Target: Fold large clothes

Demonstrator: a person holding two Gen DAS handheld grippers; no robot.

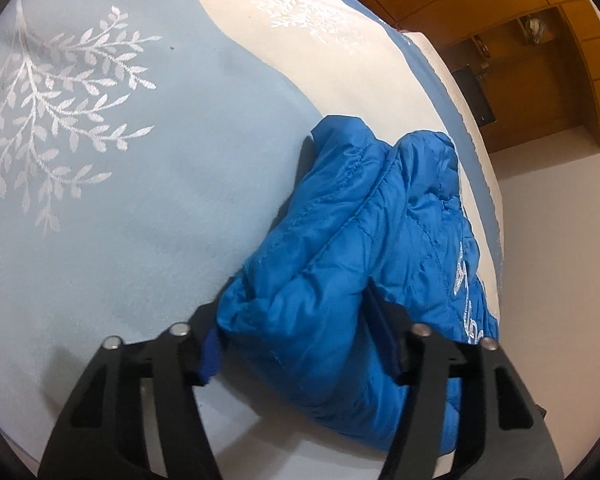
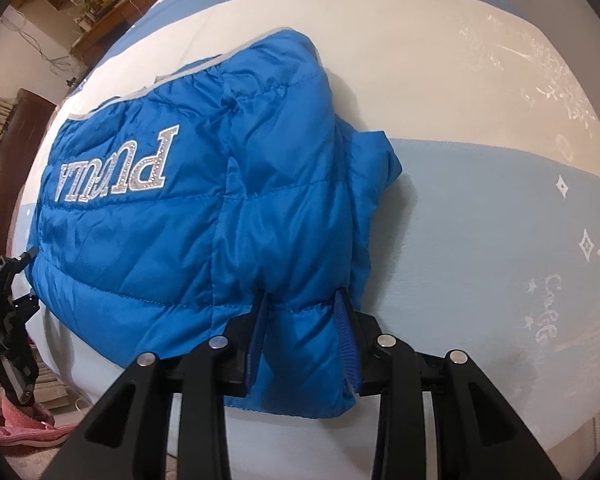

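Observation:
A bright blue quilted puffer jacket (image 2: 188, 208) with silver lettering lies folded on a bed; it also shows in the left wrist view (image 1: 352, 248). My left gripper (image 1: 296, 332) has its jaws wide apart, with a thick bunch of the jacket's near edge between the blue pads. My right gripper (image 2: 304, 320) has its jaws closer together, pinching a puffy fold at the jacket's near corner. The other gripper (image 2: 8, 300) shows at the left edge of the right wrist view, at the jacket's far corner.
The bed cover (image 1: 140, 184) is light blue and cream with white leaf embroidery. Wooden cabinets (image 1: 520, 60) stand beyond the bed. The bed's edge (image 2: 140, 376) runs just under the jacket; a pink slipper (image 2: 28, 428) lies on the floor below.

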